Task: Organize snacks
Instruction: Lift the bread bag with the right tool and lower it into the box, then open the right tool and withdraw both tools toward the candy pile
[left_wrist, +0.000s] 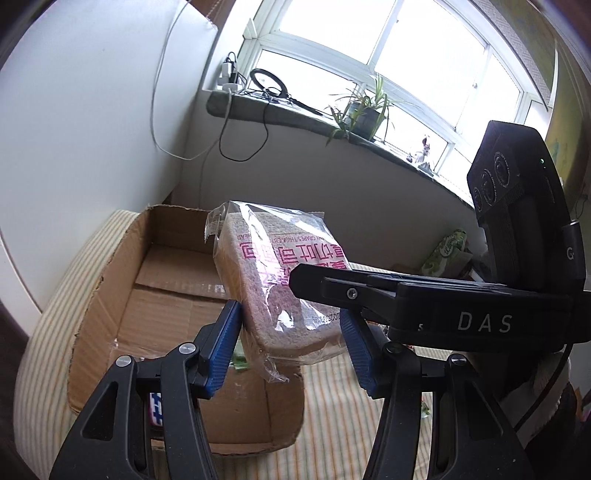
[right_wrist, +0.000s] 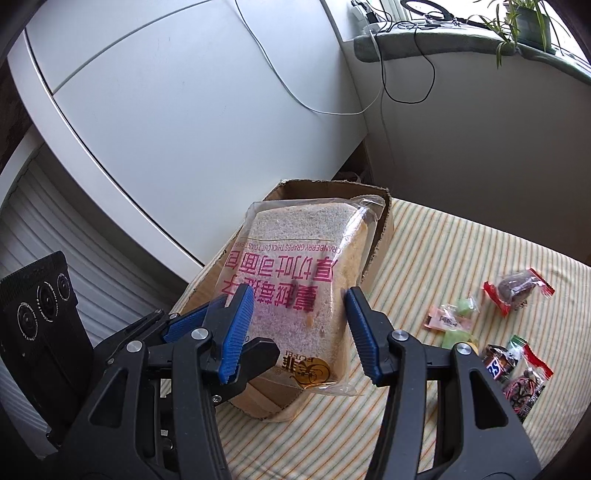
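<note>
A clear packet of sliced bread (left_wrist: 280, 280) with pink lettering hangs tilted over an open cardboard box (left_wrist: 166, 295). My left gripper (left_wrist: 291, 343) is shut on the packet's lower end, with both blue pads against its sides. The right gripper's black body (left_wrist: 443, 306) reaches in from the right across the bread. In the right wrist view the bread (right_wrist: 295, 266) sits between the blue pads of my right gripper (right_wrist: 299, 328), which is shut on it. The left gripper's fingers (right_wrist: 184, 325) come in from the lower left. The box (right_wrist: 384, 229) lies behind and below the bread.
The box stands on a striped cloth (right_wrist: 443, 251). Loose wrapped snacks lie to the right: a red-ended dark one (right_wrist: 517, 291), green candies (right_wrist: 454, 321) and a chocolate bar (right_wrist: 498, 365). A blue-and-white packet (left_wrist: 155, 406) lies inside the box. White cabinet panels (right_wrist: 184, 110) and a windowsill (left_wrist: 295, 114) are behind.
</note>
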